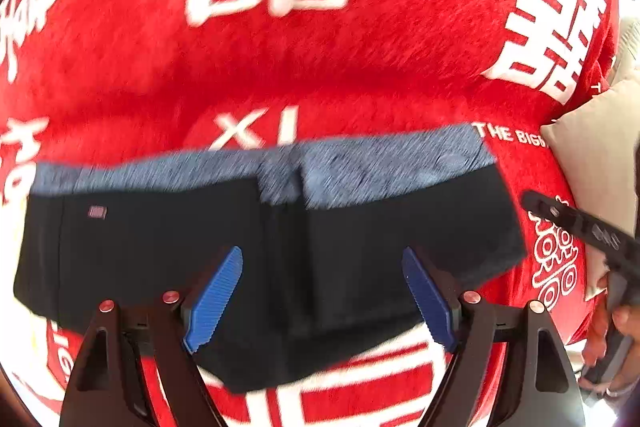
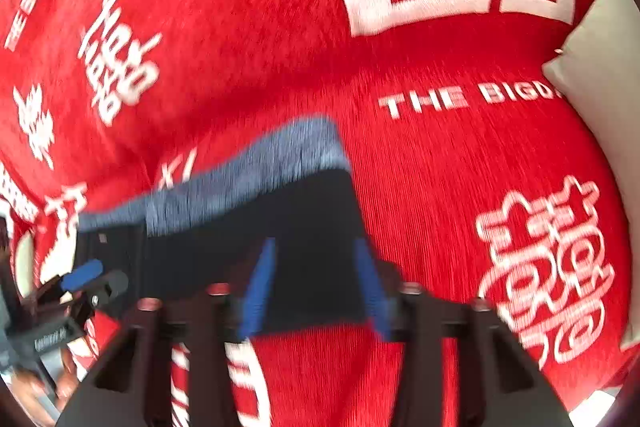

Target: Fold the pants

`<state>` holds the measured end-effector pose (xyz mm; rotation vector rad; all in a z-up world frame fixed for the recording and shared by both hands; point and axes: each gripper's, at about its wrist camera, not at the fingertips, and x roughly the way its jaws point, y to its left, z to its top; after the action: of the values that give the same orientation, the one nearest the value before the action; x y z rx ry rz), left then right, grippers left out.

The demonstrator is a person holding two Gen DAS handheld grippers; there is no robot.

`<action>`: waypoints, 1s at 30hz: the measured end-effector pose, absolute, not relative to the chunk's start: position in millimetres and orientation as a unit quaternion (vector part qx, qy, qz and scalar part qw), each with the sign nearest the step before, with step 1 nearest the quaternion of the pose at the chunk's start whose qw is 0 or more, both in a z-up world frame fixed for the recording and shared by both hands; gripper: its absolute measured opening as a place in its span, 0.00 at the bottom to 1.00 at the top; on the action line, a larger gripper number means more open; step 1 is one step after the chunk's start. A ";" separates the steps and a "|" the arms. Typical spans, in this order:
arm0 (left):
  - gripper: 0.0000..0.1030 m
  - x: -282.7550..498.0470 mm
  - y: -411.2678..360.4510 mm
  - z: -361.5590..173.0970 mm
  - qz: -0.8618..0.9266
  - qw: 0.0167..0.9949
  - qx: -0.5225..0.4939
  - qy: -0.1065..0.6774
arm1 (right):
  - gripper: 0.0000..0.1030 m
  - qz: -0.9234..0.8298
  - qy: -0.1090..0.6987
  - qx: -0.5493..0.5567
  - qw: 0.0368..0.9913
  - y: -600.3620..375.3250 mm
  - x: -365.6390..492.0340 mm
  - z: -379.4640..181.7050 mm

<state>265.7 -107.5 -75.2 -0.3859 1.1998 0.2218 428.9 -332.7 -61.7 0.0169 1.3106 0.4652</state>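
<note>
The black pants (image 1: 168, 251) lie folded into a compact rectangle on the red blanket (image 1: 320, 67), with a grey-blue waistband strip (image 1: 360, 167) along the far edge. They also show in the right wrist view (image 2: 248, 227). My left gripper (image 1: 320, 299) is open above the near part of the pants, blue pads (image 1: 214, 301) spread wide, holding nothing. My right gripper (image 2: 316, 283) is open over the pants' near right corner, empty. The right gripper's finger (image 1: 580, 223) shows at the right edge of the left wrist view. The left gripper (image 2: 86, 281) shows at the left of the right wrist view.
The red blanket (image 2: 440, 167) with white characters and "THE BIGDAY" lettering covers the whole surface. A beige pillow (image 1: 600, 155) lies at the right edge, also in the right wrist view (image 2: 604, 75). The person's hand (image 1: 612, 331) holds the right gripper's handle.
</note>
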 end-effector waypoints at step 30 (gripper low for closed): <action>0.83 236.3 -103.6 -126.1 0.200 0.731 -0.247 0.604 | 0.45 0.298 0.664 -0.028 0.685 -281.9 410.9 -99.4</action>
<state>236.3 -103.6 -126.1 -0.5438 1.3300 0.4404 410.9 -281.9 -99.4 -0.0634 1.4869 0.6674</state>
